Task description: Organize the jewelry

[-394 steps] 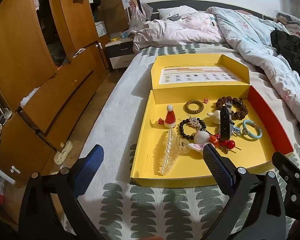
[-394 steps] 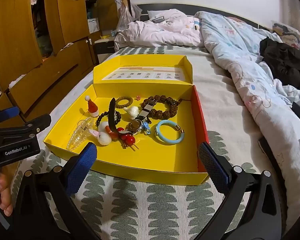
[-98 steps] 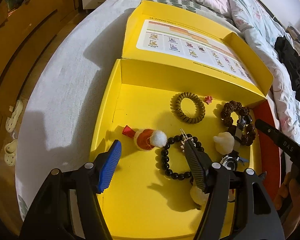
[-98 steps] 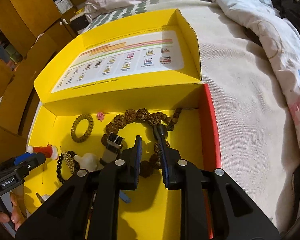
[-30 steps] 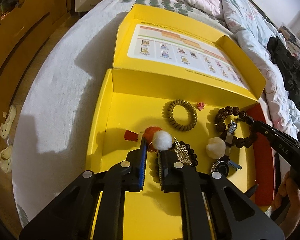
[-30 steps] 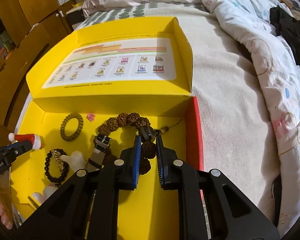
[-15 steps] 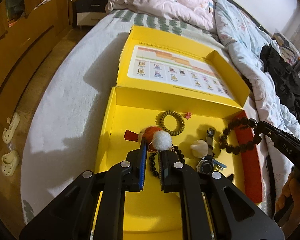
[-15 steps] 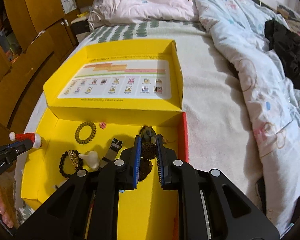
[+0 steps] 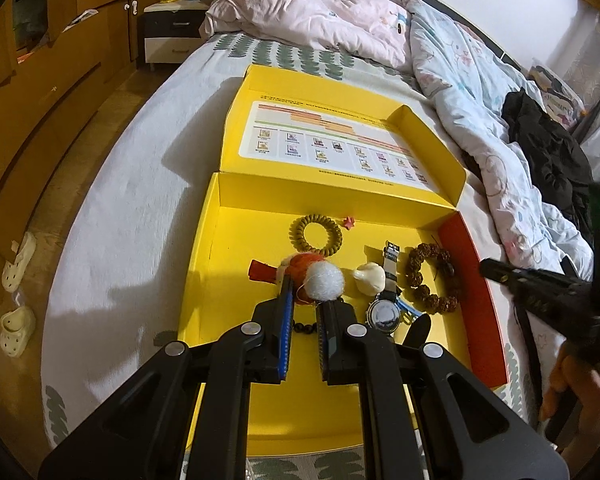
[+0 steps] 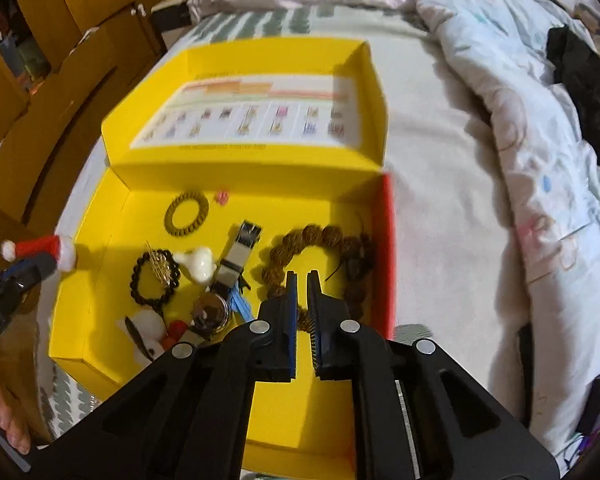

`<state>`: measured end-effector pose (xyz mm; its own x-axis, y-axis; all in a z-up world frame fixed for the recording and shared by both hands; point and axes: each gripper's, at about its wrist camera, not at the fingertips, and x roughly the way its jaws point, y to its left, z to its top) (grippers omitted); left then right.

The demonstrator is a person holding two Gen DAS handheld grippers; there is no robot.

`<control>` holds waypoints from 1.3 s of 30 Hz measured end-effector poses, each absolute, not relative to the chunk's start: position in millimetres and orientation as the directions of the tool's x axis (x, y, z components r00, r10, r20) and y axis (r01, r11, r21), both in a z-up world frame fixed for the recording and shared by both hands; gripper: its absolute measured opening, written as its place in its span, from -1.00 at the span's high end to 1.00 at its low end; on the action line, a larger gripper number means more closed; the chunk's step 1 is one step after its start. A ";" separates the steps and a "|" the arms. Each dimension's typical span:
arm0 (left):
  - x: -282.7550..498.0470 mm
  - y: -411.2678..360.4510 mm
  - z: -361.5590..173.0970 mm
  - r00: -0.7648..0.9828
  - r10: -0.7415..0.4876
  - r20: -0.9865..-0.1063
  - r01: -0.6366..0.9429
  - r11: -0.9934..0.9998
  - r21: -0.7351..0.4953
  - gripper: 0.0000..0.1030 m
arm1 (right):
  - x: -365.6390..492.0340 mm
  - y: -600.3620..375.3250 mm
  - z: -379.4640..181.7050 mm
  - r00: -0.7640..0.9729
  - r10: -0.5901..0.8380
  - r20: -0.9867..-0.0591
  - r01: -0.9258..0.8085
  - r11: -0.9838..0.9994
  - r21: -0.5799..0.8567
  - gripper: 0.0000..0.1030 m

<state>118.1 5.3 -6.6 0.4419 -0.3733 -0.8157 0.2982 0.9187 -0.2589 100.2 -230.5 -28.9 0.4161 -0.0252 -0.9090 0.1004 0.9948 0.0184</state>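
Note:
The open yellow box (image 9: 204,240) lies on the bed with jewelry inside. My left gripper (image 9: 304,292) is shut on a red Santa-hat clip (image 9: 320,280) with a white pompom, held above the box floor; the hat (image 10: 44,250) also shows at the left of the right wrist view. My right gripper (image 10: 302,278) is shut with nothing in it, hovering over the brown bead bracelet (image 10: 320,238), which lies flat by the red wall (image 10: 388,240). That bracelet (image 9: 432,276) sits just left of the right gripper's tip. The black bead bracelet (image 10: 154,276) is mostly hidden in the left wrist view.
The box also holds a coil hair tie (image 9: 316,236), a pink star (image 9: 349,223), a white charm (image 9: 370,278) and a watch (image 9: 384,312). The lid (image 9: 332,140) stands open behind. A quilt (image 9: 480,128) and black clothing (image 9: 548,160) lie right; wardrobe and slippers (image 9: 16,260) are left.
Both grippers have risen away from the box. The brown bracelet, half a second ago hanging from the right gripper, now lies on the box floor. The left still grips the Santa hat.

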 end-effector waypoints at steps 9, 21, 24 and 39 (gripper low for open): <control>119.2 2.4 -11.9 0.434 -0.369 -0.822 0.307 0.918 -0.249 0.80 | 108.9 -209.9 -69.1 0.344 0.003 -0.939 0.050 0.999 0.022 0.73; 119.2 1.4 -15.7 0.428 -0.363 -0.828 0.312 0.919 -0.241 0.80 | 117.0 -201.7 -79.7 0.338 0.005 -0.941 0.030 0.999 0.016 -0.30; 119.6 0.1 -16.9 0.426 -0.360 -0.830 0.312 0.920 -0.238 0.80 | 119.4 -202.5 -81.0 0.339 0.003 -0.941 0.038 0.999 0.017 -0.30; 119.2 -3.1 -22.0 0.420 -0.358 -0.834 0.316 0.919 -0.235 0.80 | 133.2 -207.5 -104.1 0.292 -0.032 -0.956 0.059 0.998 -0.015 0.24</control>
<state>119.2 -3.1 -22.0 0.4202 -0.3578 -0.8339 0.3164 0.9191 -0.2349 133.2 -207.5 -104.1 0.2922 -0.0319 -0.9558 0.0590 0.9981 -0.0153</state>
